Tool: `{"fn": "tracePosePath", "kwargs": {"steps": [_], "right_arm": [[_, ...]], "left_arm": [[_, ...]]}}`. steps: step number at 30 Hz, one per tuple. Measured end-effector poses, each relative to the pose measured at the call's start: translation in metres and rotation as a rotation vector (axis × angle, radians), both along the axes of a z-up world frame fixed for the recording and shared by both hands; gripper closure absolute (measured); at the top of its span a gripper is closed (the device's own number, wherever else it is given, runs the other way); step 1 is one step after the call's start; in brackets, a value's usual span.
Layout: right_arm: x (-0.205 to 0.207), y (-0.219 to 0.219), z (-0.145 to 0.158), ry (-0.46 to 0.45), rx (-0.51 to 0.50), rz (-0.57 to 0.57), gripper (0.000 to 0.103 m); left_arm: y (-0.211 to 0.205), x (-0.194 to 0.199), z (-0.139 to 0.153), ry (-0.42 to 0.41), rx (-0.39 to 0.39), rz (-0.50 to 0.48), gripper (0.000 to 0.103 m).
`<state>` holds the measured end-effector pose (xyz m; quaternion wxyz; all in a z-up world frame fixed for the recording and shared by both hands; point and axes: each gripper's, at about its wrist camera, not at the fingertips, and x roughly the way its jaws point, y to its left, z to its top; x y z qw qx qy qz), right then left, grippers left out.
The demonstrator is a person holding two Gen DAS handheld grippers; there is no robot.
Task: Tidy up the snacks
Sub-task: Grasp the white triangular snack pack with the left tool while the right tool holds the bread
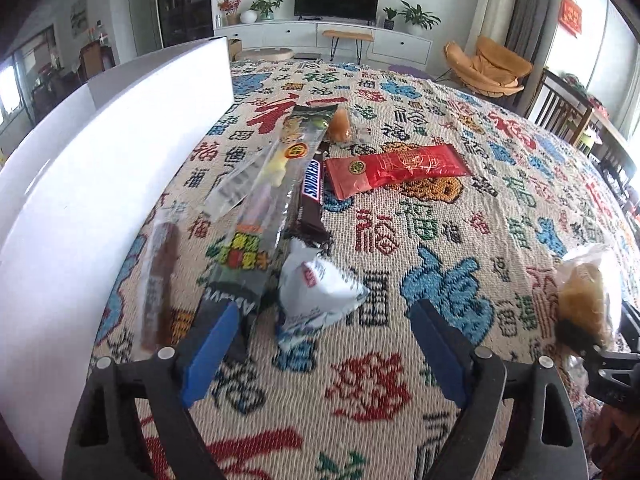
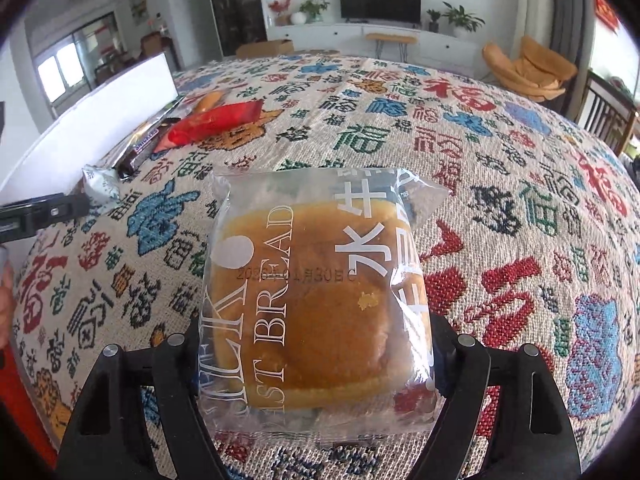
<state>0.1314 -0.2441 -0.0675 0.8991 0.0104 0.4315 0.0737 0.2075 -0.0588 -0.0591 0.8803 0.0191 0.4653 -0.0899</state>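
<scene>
Left gripper: I see its blue-padded jaws spread wide with nothing between them, only bare cloth; the left pad sits just beside the end of a long clear packet, and I cannot tell whether they touch.
Right gripper: my jaws stand wide on either side of the bread packet, whose edges reach both fingers; I read this as a grip on it.
Bread packet, writing: white print reads "ST BREAD", with large Chinese characters down the right side and a faint printed date across the bun that I cannot read fully.
Bread packet, place: in the left wrist view it shows at the far right edge, well apart from the other snacks.
Snickers bar: brand name legible on the brown wrapper; it lies between the long clear packet and the red packet.
Red packet, label: gold emblem and a round logo, wording too small for me to read.
White wrapped snack: crumpled, with a small red-and-blue label that I cannot read, just ahead of the left gripper.
White box: its wall runs along the left of the snack row.
Patterned tablecloth: woven Chinese characters in red, green, blue and black.
</scene>
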Motion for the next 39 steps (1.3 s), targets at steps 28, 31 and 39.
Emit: {"fn": "tracePosePath", "kwargs": {"steps": [28,31,39], "right_arm": [[0.0,-0.001,-0.001,-0.001,0.0,0.0,0.02],[0.0,0.001,-0.001,0.0,-0.012,-0.001,0.02],[0.001,0.009,-0.002,0.008,-0.07,-0.002,0.019]], "left_arm": [[0.003,-0.026,0.005,0.018,-0.158,-0.064,0.084],[0.016,-0.043,0.01,0.012,-0.182,-0.045,0.085],[0.03,-0.079,0.001,0.057,-0.154,-0.043,0.084]]}}
